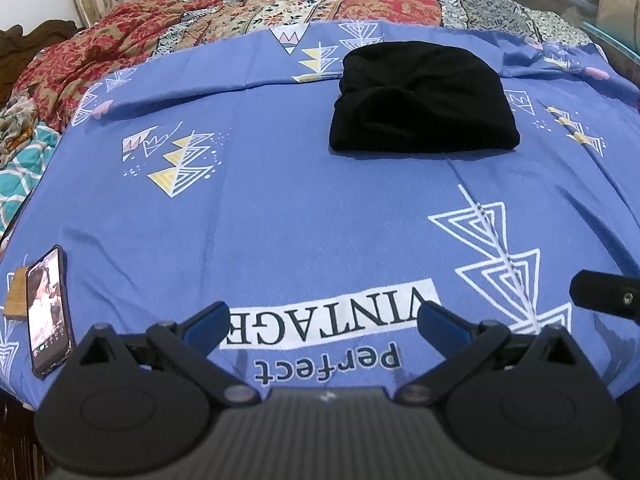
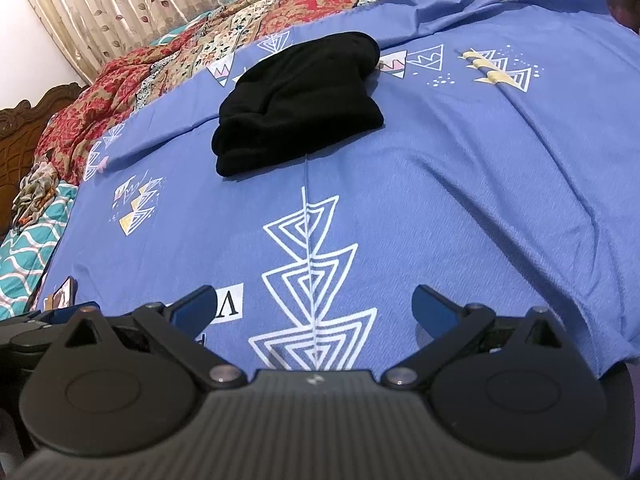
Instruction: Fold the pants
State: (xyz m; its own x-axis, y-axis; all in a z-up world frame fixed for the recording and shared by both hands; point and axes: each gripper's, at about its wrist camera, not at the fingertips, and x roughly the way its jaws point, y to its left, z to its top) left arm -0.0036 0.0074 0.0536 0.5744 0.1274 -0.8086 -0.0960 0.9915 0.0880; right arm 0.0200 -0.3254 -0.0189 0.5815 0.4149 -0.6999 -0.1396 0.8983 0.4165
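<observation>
The black pants [image 1: 424,100] lie folded into a compact bundle on the blue printed bedsheet [image 1: 304,208], far from both grippers. They also show in the right wrist view [image 2: 300,108], up and left of centre. My left gripper [image 1: 324,320] is open and empty, low over the near edge of the sheet above the "VINTAGE" print. My right gripper [image 2: 314,304] is open and empty over the white triangle pattern. Part of the right gripper [image 1: 604,292] shows at the right edge of the left wrist view.
A phone [image 1: 48,312] with a lit screen lies at the near left of the sheet beside a small wooden block [image 1: 16,292]. A red patterned quilt [image 1: 120,40] is bunched at the far left. A curtain [image 2: 120,4] hangs behind the bed.
</observation>
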